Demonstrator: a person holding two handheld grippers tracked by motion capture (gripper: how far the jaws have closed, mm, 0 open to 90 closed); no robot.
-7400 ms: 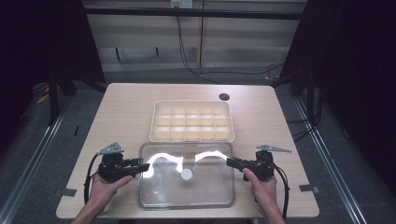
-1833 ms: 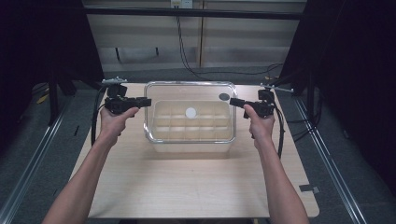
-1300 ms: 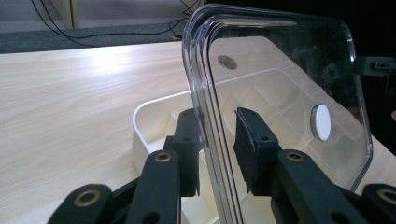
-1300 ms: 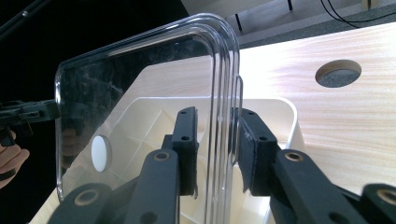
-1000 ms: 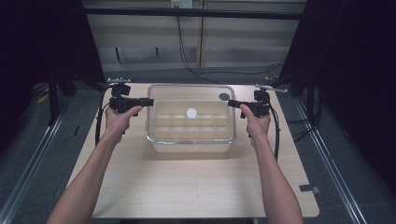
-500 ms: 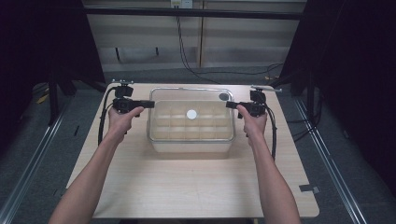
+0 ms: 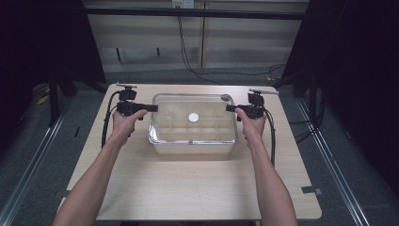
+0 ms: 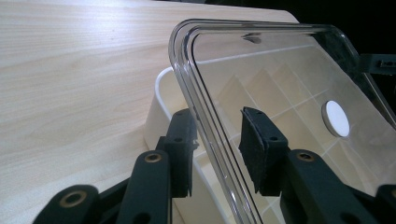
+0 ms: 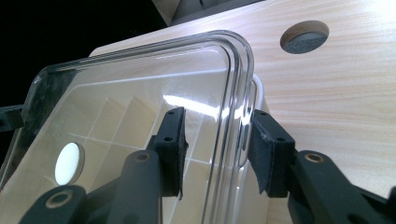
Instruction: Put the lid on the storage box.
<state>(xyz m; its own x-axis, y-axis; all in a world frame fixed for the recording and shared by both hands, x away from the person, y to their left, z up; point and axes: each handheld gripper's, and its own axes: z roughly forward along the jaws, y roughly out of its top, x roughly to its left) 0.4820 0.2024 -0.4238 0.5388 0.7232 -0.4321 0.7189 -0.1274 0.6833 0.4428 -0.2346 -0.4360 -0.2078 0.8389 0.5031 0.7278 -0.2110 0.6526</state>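
A clear plastic lid (image 7: 193, 123) with a white disc (image 7: 193, 117) at its middle lies over the white compartment box (image 7: 193, 147) at the table's far middle. My left gripper (image 7: 153, 108) straddles the lid's left rim. In the left gripper view the rim (image 8: 205, 116) runs between the pads (image 8: 257, 149) of this gripper (image 8: 219, 149) with a gap. My right gripper (image 7: 229, 108) straddles the right rim. In the right gripper view this gripper (image 9: 219, 149) also stands off the rim (image 9: 236, 121). Both pairs of jaws have just been opening, with the lid's edge between them.
The box's white wall (image 8: 161, 112) shows under the lid. A round cable hole (image 7: 226, 98) sits in the wooden table (image 7: 188, 188) just behind the box's right corner. Cables trail from both grippers along the forearms. Dark floor surrounds the table.
The lid has gone from the table's near side to above the box. Over the last second it sank onto the box together with both hands.
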